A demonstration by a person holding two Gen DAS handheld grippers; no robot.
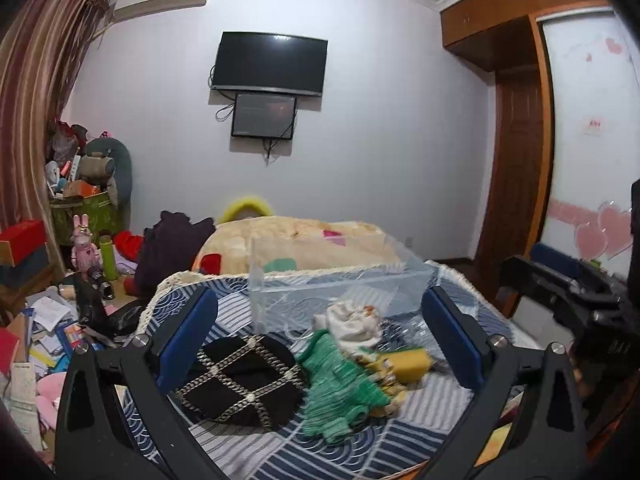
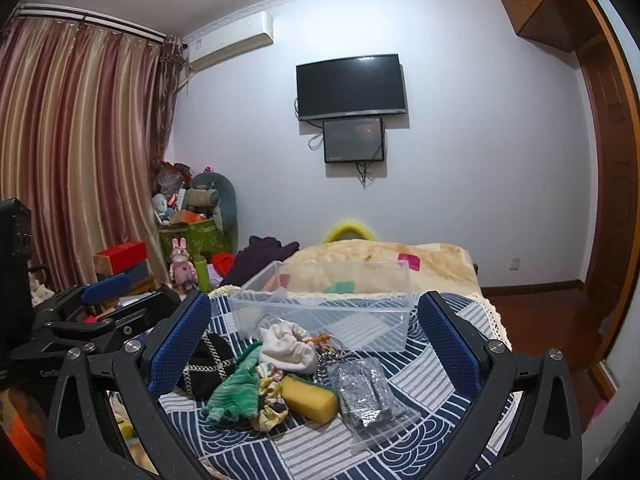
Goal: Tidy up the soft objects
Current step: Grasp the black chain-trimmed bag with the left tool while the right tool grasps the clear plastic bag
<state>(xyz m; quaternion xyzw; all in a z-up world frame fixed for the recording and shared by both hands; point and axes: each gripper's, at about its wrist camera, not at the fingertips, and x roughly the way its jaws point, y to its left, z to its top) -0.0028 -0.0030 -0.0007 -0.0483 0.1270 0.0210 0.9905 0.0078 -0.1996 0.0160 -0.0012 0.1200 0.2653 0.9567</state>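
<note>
A pile of soft things lies on the blue patterned bedspread [image 2: 420, 364]: a black bag with a chain pattern [image 1: 244, 384] [image 2: 208, 360], a green knitted cloth [image 1: 340, 384] [image 2: 236, 392], a white cloth pouch [image 1: 352, 322] [image 2: 288, 346], a yellow sponge [image 1: 408, 362] [image 2: 310, 400], a floral scrunchie [image 2: 272, 404] and a clear bag of silver stuff [image 2: 364, 394]. Behind them stands an empty clear plastic box [image 1: 340, 284] [image 2: 324, 300]. My left gripper [image 1: 320, 340] and right gripper [image 2: 316, 348] are open and empty, hovering before the pile.
A beige blanket [image 1: 304, 244] lies at the far end of the bed. Clutter, boxes and toys [image 1: 80, 216] fill the floor at left by the curtain. A wardrobe and door [image 1: 516, 152] stand at right. The right gripper shows in the left wrist view [image 1: 568, 292].
</note>
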